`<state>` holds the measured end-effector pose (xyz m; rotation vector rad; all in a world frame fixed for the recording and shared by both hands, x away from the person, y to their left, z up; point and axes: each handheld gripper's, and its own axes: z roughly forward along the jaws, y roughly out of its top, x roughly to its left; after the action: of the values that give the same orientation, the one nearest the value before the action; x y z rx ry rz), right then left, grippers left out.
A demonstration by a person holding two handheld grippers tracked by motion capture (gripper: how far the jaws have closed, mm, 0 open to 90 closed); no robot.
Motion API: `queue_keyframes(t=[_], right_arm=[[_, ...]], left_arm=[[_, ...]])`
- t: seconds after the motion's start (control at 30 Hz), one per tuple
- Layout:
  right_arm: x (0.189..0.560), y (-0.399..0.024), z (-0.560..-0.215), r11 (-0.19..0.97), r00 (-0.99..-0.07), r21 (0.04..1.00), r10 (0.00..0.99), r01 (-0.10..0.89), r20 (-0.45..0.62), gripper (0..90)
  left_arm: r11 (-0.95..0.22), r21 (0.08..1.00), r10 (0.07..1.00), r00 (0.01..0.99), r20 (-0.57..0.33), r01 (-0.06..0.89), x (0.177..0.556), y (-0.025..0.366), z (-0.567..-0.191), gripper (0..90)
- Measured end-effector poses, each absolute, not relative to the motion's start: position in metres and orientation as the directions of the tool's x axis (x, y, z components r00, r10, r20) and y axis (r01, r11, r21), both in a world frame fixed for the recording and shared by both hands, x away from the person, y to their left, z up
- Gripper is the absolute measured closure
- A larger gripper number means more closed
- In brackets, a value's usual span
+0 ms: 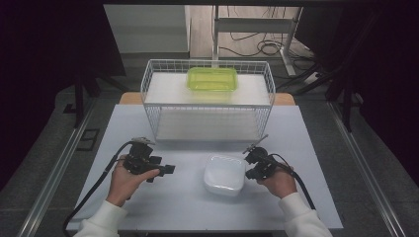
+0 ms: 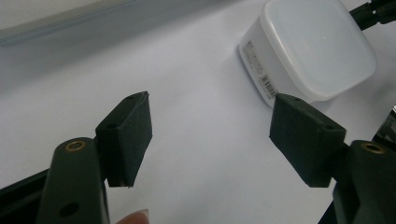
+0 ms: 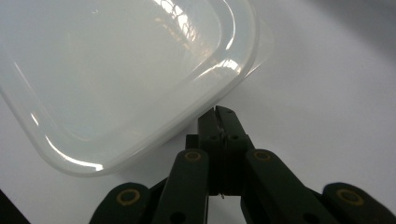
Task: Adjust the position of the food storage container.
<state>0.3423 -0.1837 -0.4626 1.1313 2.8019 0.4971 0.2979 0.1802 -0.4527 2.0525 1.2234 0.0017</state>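
A white square container (image 1: 225, 174) with a lid stands on the table, front and centre. My left gripper (image 1: 165, 172) hovers a little to its left, pointing toward it. In the left gripper view the left gripper (image 2: 217, 135) stands open over bare table, with the container (image 2: 308, 46) beyond it at upper right. My right gripper (image 1: 248, 167) sits at the container's right side. In the right gripper view the right gripper (image 3: 219, 113) is shut, its tips right at the rim of the container (image 3: 116, 70). I see nothing between them.
A white wire rack (image 1: 207, 66) with two shelves stands at the back of the white table (image 1: 188, 202). A green lidded tub (image 1: 212, 79) rests on its top shelf. Cables trail from both grippers toward the table's front edge.
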Motion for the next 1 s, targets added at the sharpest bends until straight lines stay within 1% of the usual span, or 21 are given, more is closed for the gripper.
queue_keyframes(t=[0.3,0.53,0.83,1.0], right_arm=[[0.349,-0.156,-0.465,0.694,-0.747,0.339,0.664,0.635,0.039,88.9],[0.351,-0.143,-0.467,0.700,-0.757,0.355,0.652,0.619,0.033,89.0],[0.352,-0.142,-0.468,0.681,-0.747,0.395,0.664,0.617,0.023,88.9],[0.350,-0.152,-0.463,0.654,-0.728,0.423,0.686,0.627,0.018,88.3]], left_arm=[[-0.275,0.591,0.762,0.547,-0.347,0.758,0.298,0.182,-0.452,28.9],[-0.268,0.595,0.763,0.544,-0.349,0.757,0.298,0.183,-0.450,28.9],[-0.267,0.594,0.752,0.550,-0.364,0.759,0.297,0.181,-0.452,28.8],[-0.263,0.601,0.754,0.549,-0.360,0.755,0.296,0.183,-0.450,28.7]])
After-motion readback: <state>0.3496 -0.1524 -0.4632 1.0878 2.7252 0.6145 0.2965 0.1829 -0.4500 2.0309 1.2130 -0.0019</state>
